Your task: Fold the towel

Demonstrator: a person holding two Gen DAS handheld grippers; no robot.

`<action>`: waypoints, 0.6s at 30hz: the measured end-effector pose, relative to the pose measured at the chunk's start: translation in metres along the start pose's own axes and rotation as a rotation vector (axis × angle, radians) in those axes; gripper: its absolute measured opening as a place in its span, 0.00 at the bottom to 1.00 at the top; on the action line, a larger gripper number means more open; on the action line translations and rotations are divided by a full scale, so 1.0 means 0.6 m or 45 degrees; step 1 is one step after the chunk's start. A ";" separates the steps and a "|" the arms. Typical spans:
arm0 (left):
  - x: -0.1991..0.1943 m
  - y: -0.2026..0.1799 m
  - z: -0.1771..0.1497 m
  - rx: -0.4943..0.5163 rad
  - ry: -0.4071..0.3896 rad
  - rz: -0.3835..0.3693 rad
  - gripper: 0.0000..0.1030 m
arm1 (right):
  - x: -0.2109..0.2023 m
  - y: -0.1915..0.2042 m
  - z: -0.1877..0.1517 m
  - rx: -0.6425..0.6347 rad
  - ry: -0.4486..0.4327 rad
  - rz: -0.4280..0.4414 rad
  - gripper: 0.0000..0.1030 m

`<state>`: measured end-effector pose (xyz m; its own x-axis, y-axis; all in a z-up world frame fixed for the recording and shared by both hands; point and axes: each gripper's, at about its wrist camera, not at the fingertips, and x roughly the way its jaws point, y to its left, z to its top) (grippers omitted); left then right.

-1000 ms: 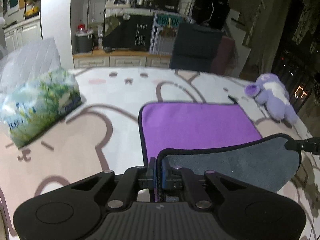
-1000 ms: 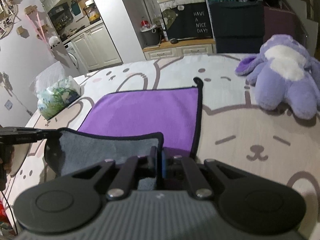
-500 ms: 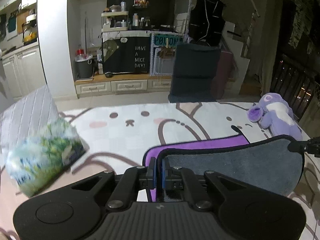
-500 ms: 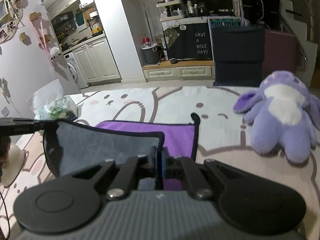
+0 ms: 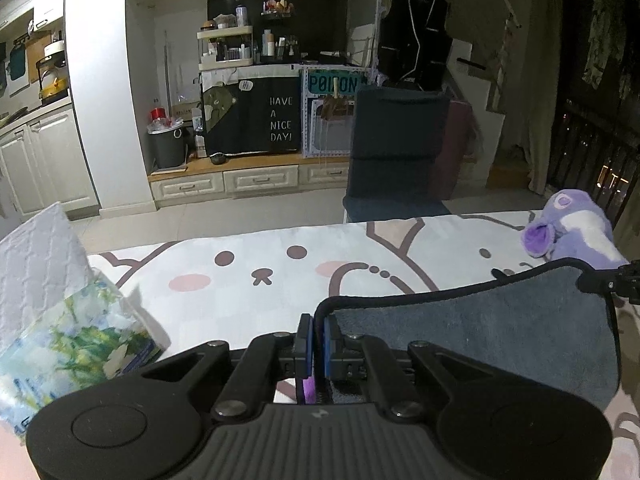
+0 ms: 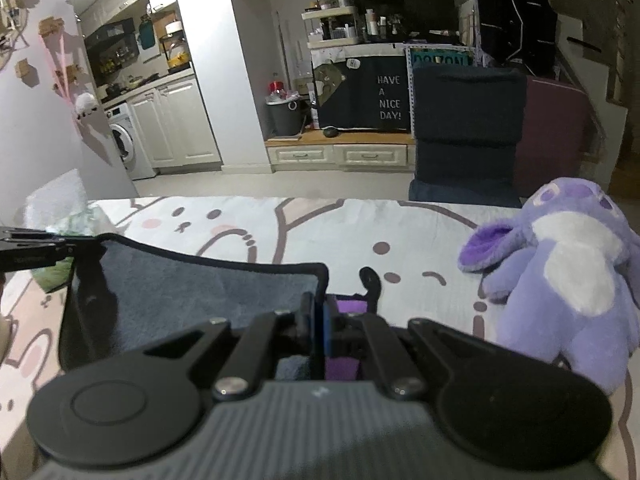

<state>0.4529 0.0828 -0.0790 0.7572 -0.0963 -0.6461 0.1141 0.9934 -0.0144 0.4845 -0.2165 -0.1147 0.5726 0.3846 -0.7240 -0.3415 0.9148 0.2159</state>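
The towel [image 5: 480,332] is purple on one side and grey on the other, with a black hem. My left gripper [image 5: 316,328] is shut on its near left corner. My right gripper [image 6: 318,316] is shut on its near right corner. The grey side [image 6: 192,288] hangs stretched between the two grippers, lifted off the table and facing me. It hides nearly all the purple side; only a purple strip [image 6: 348,308] and the black hanging loop [image 6: 370,280] show past the right gripper. The right gripper's tip also shows in the left wrist view [image 5: 612,282].
A purple plush toy [image 6: 568,280] lies on the table to the right of the towel. A tissue pack [image 5: 68,344] with a white sheet sticking out stands at the left. The tablecloth [image 5: 280,276] has a cartoon bunny print. A dark chair [image 5: 396,156] stands behind the far edge.
Both grippers have lifted the towel's near edge and carried it forward over the purple part. The grey side now covers almost all the purple that showed before.
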 end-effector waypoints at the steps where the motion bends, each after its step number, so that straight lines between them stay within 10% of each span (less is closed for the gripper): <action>1: 0.008 0.000 0.002 0.000 0.002 0.001 0.05 | 0.007 -0.002 0.001 -0.001 0.003 -0.003 0.05; 18: 0.087 -0.001 -0.021 -0.016 0.078 0.039 0.09 | 0.092 -0.016 -0.010 0.003 0.089 -0.065 0.05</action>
<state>0.4842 0.0779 -0.1222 0.7194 -0.0625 -0.6917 0.0831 0.9965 -0.0035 0.5149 -0.2045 -0.1608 0.5358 0.3281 -0.7780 -0.3115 0.9332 0.1790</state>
